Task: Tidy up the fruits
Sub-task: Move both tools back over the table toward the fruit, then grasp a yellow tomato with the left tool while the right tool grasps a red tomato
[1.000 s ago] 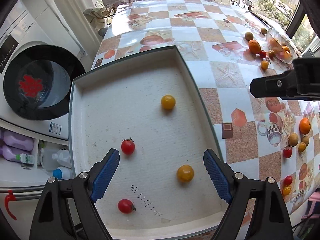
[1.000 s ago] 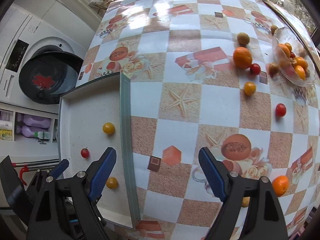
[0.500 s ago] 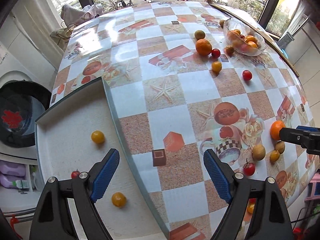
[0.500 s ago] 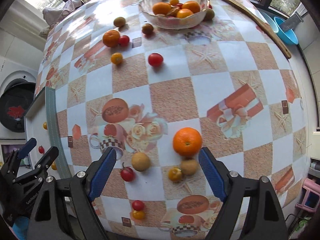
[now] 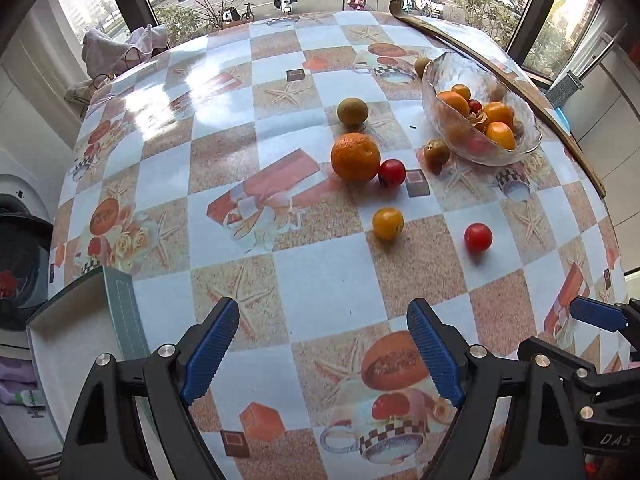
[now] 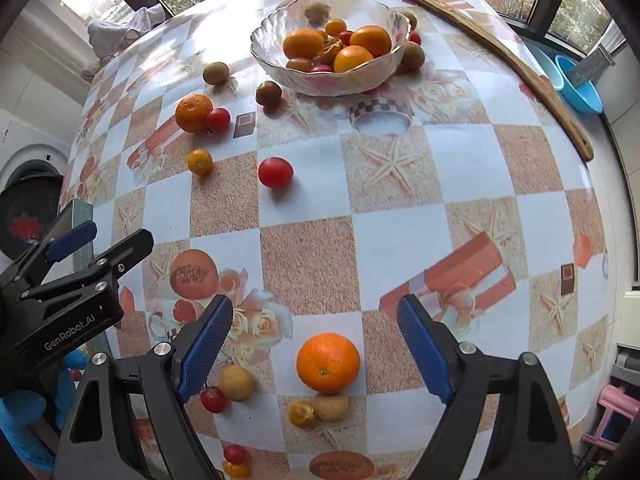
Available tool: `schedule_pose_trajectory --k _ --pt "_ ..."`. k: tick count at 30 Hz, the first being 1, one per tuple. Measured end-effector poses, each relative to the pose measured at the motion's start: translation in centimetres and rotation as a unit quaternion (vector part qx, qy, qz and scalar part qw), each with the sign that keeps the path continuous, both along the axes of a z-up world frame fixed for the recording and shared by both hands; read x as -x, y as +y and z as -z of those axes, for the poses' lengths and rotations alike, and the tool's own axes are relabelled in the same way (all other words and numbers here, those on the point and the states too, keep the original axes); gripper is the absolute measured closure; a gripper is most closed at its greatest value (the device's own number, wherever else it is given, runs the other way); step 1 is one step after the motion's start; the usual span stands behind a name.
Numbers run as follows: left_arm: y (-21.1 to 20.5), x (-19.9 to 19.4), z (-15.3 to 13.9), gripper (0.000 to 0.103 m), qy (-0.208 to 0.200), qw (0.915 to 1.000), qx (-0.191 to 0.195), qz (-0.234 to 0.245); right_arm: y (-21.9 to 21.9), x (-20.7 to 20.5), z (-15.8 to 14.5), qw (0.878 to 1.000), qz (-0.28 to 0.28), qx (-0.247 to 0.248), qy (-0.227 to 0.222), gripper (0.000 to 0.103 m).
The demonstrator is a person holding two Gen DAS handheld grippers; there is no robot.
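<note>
Loose fruit lies on the checkered tablecloth. In the left wrist view an orange [image 5: 355, 157], a red tomato [image 5: 392, 173], a yellow tomato [image 5: 387, 223] and another red tomato [image 5: 478, 237] lie ahead of my open, empty left gripper [image 5: 323, 344]. A glass bowl [image 5: 476, 148] of fruit stands far right. In the right wrist view my open, empty right gripper [image 6: 315, 344] hovers over an orange [image 6: 328, 363], with a tan fruit [image 6: 237, 382], a red tomato [image 6: 214, 399] and a yellow tomato [image 6: 302, 414] near it. The bowl [image 6: 332, 76] stands far ahead.
A white tray [image 5: 56, 344] with a green rim sits at the table's left edge. A washing machine [image 6: 24, 196] stands left of the table. A wooden strip [image 6: 500, 52] runs along the far right edge, with a blue basin [image 6: 580, 88] beyond. The left gripper shows in the right wrist view [image 6: 72, 264].
Both grippers have swung right, away from the tray and towards the loose fruit and bowl. The right gripper has come down over the near orange. Both stay open.
</note>
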State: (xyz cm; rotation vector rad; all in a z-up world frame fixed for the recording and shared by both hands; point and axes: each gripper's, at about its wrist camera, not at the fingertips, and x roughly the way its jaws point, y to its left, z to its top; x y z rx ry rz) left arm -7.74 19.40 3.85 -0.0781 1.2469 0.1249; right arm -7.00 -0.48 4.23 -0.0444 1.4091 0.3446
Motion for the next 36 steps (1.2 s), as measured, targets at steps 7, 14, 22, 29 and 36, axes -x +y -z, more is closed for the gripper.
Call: schedule_pose_trajectory --k 7,14,22,29,36 --pt "-0.6 -3.7 1.8 0.016 -0.004 1.0 0.002 0.001 1.1 -2.9 1.0 0.999 -0.031 -0.015 -0.02 0.038" --pt "-0.8 -5.1 2.9 0.032 0.001 1.0 0.005 -0.001 2.4 -4.1 1.9 0.996 -0.072 -0.023 -0.04 0.046" --pt "-1.5 -5.3 3.1 0.053 -0.007 0.9999 0.014 0.006 3.3 -5.0 2.5 0.994 -0.09 -0.03 -0.06 0.062" --pt "-2.0 -5.4 2.5 0.078 -0.008 0.999 0.041 0.016 3.9 -5.2 2.2 0.993 -0.089 -0.049 -0.058 0.08" --pt "-0.8 -3.3 1.1 0.078 -0.017 0.9984 0.054 0.004 2.6 -4.9 0.8 0.994 -0.073 -0.062 -0.051 0.08"
